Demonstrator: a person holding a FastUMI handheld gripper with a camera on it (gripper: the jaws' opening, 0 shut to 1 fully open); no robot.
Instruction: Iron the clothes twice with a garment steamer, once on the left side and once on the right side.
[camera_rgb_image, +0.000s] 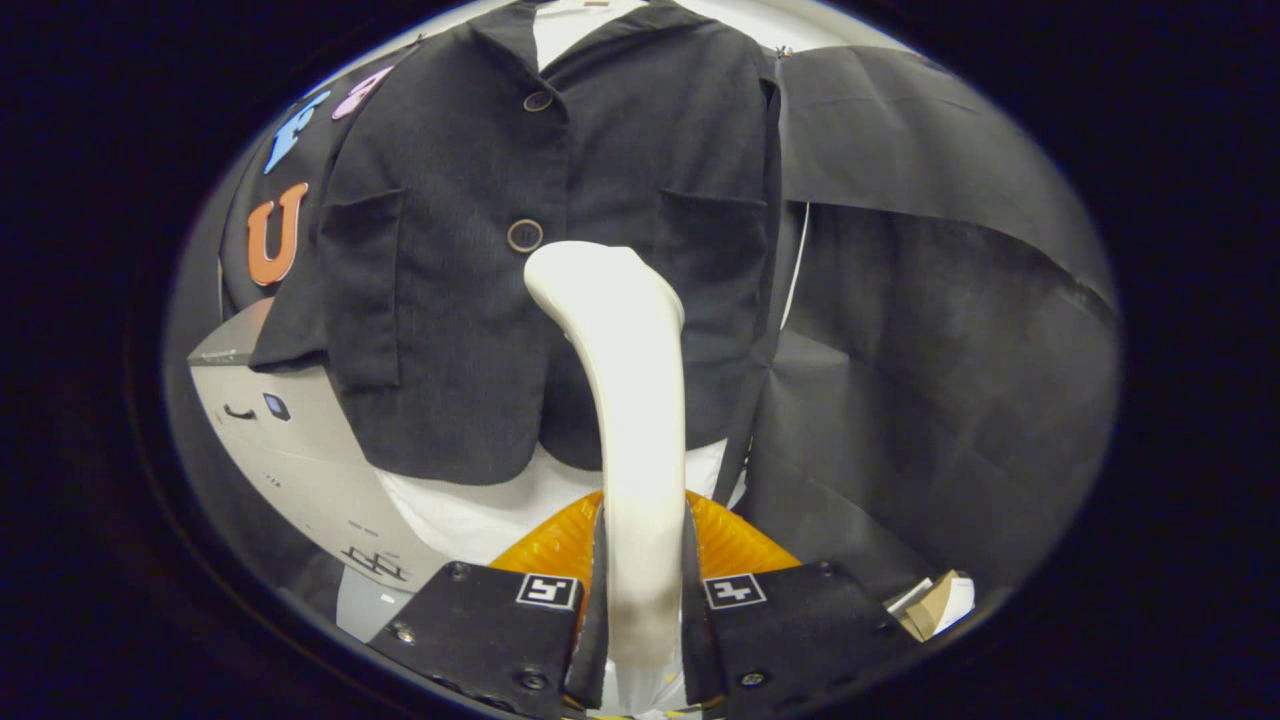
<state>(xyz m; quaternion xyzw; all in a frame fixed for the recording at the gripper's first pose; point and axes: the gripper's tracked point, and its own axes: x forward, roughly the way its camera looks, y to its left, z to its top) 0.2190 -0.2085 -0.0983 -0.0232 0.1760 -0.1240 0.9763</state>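
I hold the gripper (640, 590) clamped on the cream plastic steamer wand (630, 400). Its long axis runs straight ahead; its head sits near the dark buttoned jacket (450, 250), just beside the centre placket.

Recording booth: black cloth wall (930, 330), jacket (520, 250) on display.

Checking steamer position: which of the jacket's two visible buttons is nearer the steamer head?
The lower button, just left of the steamer head held in the gripper; the upper button sits near the collar.

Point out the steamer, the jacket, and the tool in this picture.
steamer (630, 400), gripper view, middle of its handle.
jacket (450, 300), gripper view, left front panel.
tool (640, 590), gripper view, shut on the steamer.
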